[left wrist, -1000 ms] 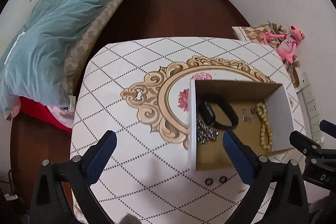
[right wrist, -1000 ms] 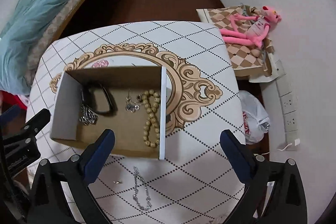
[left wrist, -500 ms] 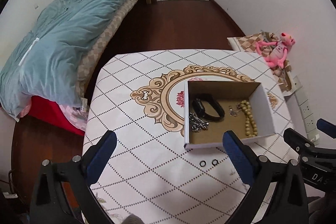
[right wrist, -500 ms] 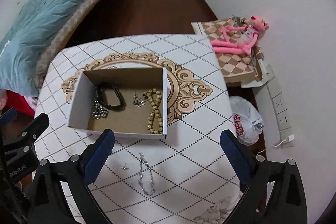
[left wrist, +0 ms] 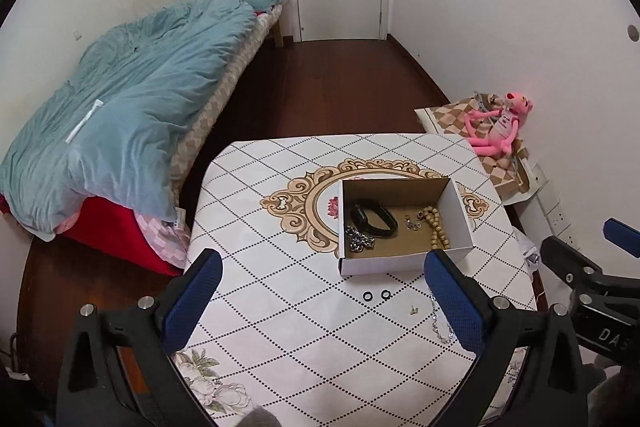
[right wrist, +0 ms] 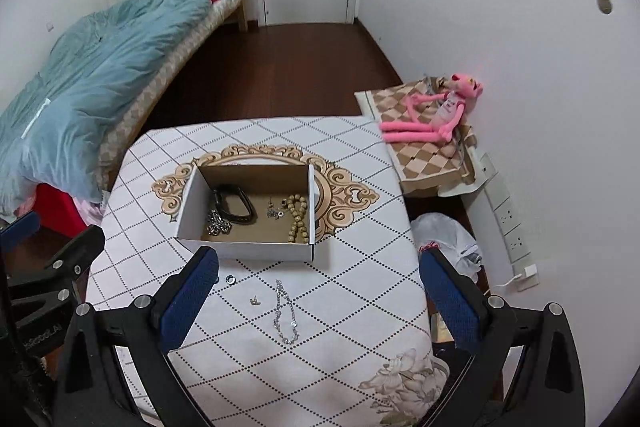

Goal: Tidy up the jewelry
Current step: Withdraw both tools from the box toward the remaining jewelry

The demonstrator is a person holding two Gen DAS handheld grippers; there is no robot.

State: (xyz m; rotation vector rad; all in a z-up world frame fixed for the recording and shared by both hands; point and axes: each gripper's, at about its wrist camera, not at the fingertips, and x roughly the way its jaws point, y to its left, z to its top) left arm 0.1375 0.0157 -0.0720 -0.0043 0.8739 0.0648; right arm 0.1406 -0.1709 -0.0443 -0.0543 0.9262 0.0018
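A white cardboard box stands on the table. Inside lie a black band, a silver chain, a wooden bead bracelet and small earrings. In front of the box on the cloth lie two black rings, a small earring and a silver necklace. My left gripper and right gripper are both open and empty, held high above the table's near edge.
The table has a white diamond-pattern cloth. A bed with a blue duvet stands left. A pink plush toy on a checked cushion, a plastic bag and wall sockets lie right.
Both grippers have pulled back and up from the box. The view widened, and the rings, earring and necklace in front of the box came fully into view.
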